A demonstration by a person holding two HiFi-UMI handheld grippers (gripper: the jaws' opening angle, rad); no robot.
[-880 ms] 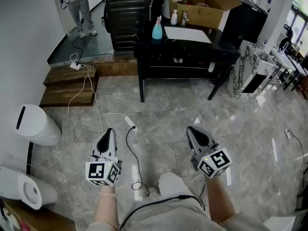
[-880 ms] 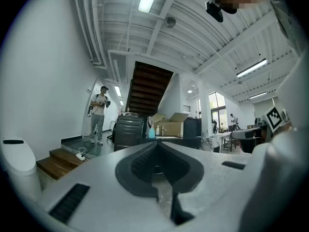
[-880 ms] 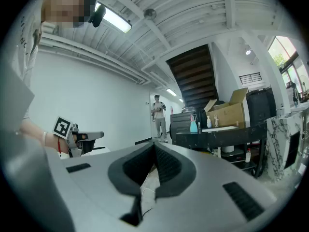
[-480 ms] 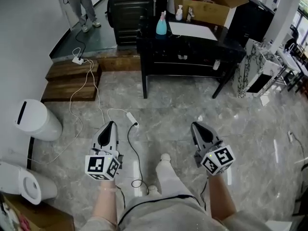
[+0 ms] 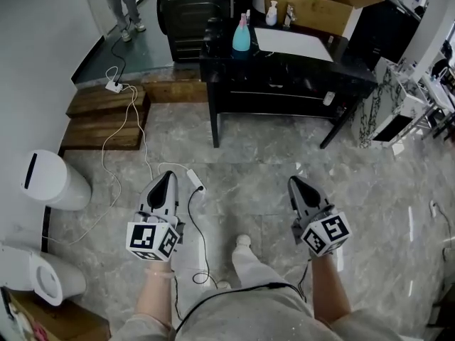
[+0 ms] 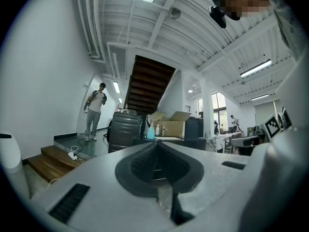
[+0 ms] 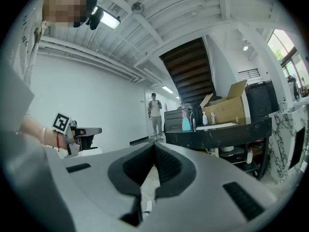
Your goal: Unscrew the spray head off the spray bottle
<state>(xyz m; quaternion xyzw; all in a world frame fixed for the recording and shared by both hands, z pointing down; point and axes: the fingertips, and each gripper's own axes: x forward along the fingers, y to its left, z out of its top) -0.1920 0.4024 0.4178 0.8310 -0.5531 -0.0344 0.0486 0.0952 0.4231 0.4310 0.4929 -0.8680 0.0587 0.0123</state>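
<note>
At the left end of the black tabletop (image 5: 284,68), well ahead of the person, stands the task's thing: a translucent teal plastic spray bottle (image 5: 242,37) with a pale spray head, upright and untouched. Further right on the same tabletop lie a white flat sheet (image 5: 293,43) and an open brown cardboard box (image 5: 321,4), with a small white pump bottle (image 5: 271,13) just beside the box. Well short of the tabletop, over the grey marbled floor (image 5: 242,155), the left gripper (image 5: 166,175) and the right gripper (image 5: 293,182) point level toward it; each has its jaws pressed together with nothing between them. Judged step: the approach, before any grasp; unscrewing has not begun. The next move calls for closing the distance to the tabletop, parting both pairs of jaws, clamping one pair on the bottle's body to steady it, and setting the other on the collar beneath the spray head to turn it.
</note>
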